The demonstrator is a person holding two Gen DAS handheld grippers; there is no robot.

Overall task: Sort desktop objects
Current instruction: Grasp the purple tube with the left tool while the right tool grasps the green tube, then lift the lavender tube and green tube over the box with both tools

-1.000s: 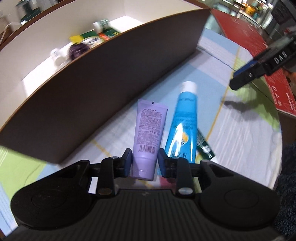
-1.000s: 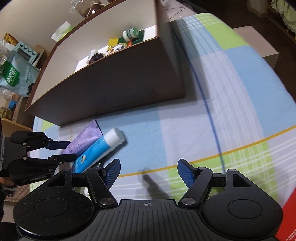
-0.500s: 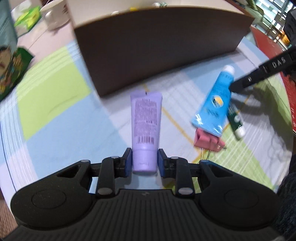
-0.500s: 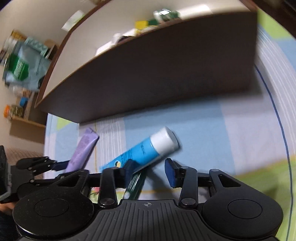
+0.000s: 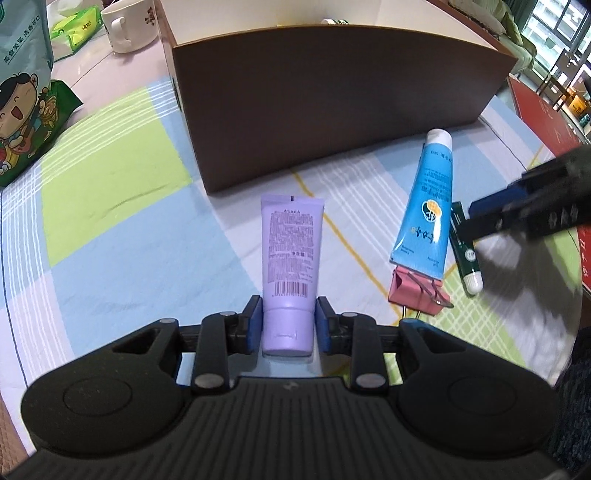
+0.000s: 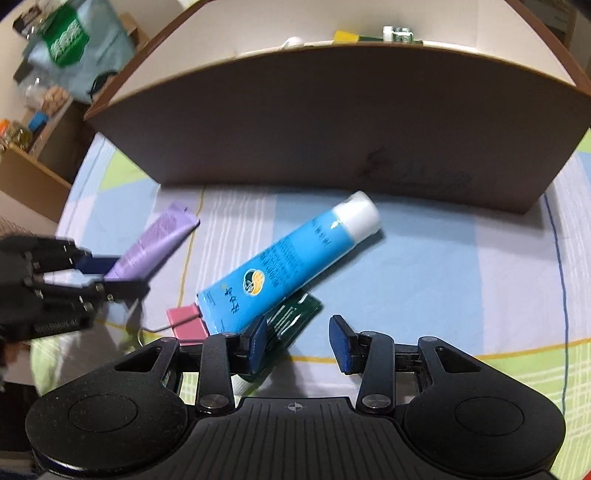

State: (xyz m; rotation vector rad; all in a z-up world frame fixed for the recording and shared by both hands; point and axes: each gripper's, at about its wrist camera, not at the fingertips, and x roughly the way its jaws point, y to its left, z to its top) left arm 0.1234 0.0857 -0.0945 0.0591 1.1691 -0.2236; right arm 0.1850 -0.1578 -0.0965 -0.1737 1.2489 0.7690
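Lift is the change we see: a second ago the purple tube (image 5: 291, 258) lay on the cloth beside the blue tube (image 5: 426, 206), and now the left gripper (image 5: 288, 325) carries it clear of the cloth, jaws pinching its cap end, crimped tail pointing toward the brown box (image 5: 332, 99). The camera has swung from a steep look down the box wall to a level view of its front, so we judge the tube is on its way to the box, where other small items already sit behind the rim.

Our right gripper (image 6: 299, 341) has dropped low over the remaining pile. Its jaws are spread, the left pad (image 6: 258, 341) touching the dark green tube (image 6: 291, 321) that lies partly under the blue tube, next to the pink binder clip (image 6: 186, 321).

For room: the box wall stands tall and close ahead, so the purple tube must rise above its rim before going in. The open bench (image 5: 110, 206) to the left is free; the mug (image 5: 127, 24) and snack bag (image 5: 22, 92) stand well apart. The two grippers are near each other, so we judge the left should move away first.
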